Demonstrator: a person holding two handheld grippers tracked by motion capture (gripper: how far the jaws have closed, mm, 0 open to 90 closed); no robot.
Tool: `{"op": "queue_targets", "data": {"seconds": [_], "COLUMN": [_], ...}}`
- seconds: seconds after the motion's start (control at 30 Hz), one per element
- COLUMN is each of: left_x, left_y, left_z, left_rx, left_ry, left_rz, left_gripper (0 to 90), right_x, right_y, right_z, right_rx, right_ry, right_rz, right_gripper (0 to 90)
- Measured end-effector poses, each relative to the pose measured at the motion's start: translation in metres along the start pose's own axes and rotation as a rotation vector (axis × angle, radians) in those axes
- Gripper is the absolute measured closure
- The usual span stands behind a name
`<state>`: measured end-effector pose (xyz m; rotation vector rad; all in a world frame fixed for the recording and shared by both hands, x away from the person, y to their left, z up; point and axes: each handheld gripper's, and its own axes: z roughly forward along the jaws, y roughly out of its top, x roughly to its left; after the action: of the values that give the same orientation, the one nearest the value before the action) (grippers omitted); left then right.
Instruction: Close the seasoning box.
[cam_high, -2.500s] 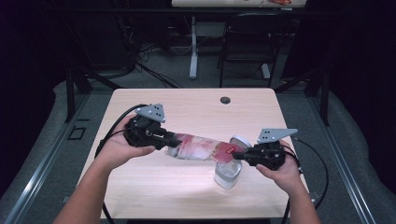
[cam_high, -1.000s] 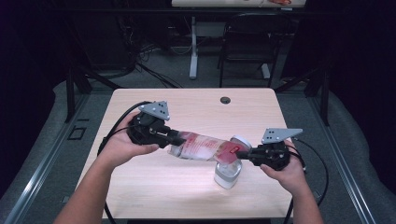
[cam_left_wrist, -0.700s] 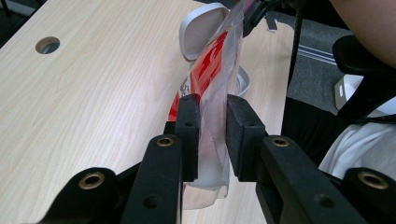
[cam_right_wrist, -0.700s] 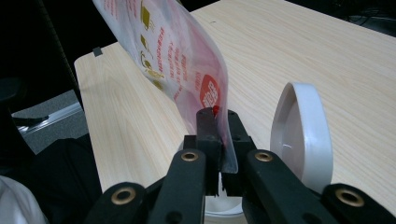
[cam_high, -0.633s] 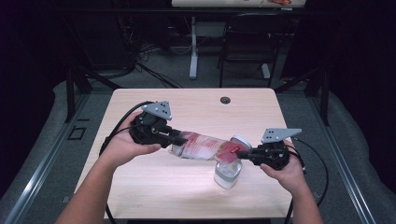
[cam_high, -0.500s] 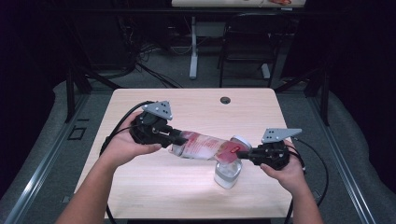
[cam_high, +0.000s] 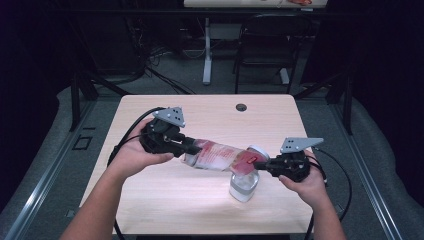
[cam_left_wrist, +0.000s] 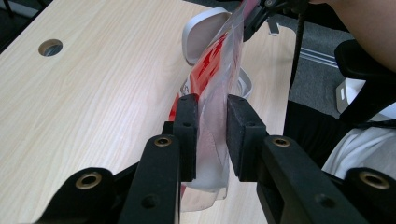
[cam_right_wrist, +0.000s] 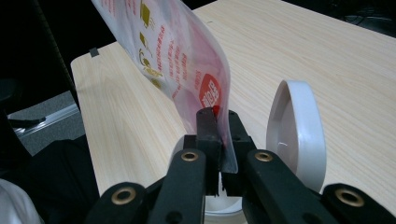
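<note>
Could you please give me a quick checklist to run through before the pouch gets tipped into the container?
1. Left gripper clamped on the pouch: ok, both jaws press its end in the left gripper view.
2. Right gripper clamped on the pouch's other end: ok, jaws closed on its edge.
3. Container upright on the table: ok.
4. White lid open and clear of the mouth: ok, it stands up beside the pouch.
5. Pouch end above the container's mouth: ok, as far as the high view shows.
6. Pouch torn open: cannot tell.
</note>
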<state>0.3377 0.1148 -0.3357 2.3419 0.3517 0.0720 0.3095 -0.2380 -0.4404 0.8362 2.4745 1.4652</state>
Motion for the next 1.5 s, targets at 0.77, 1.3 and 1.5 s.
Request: {"op": "queue_targets", "data": {"seconds": [0.77, 1.3, 1.5], "left_x": [0.0002, 0.0000, -0.0005], "left_y": [0.0038, 0.0080, 0.0097], "left_z": [0.0011, 0.0023, 0.0030], "left_rx": [-0.005, -0.012, -0.015], "left_ry": [-0.001, -0.002, -0.005], "left_rz": [0.006, 0.014, 0.016], "left_gripper": [75.3, 75.4, 75.5], "right_x": [-0.0023, -0.0033, -0.0029], "right_y": [-0.0018, -0.0025, -0.0037], "right_z": [-0.0003, -0.0007, -0.0015], "right_rx": [-0.001, 0.008, 0.013], "right_ry": [-0.003, -0.015, -0.022], "right_rz": [0.005, 0.004, 0.004], "right_gripper": [88.8, 88.8, 88.8]}}
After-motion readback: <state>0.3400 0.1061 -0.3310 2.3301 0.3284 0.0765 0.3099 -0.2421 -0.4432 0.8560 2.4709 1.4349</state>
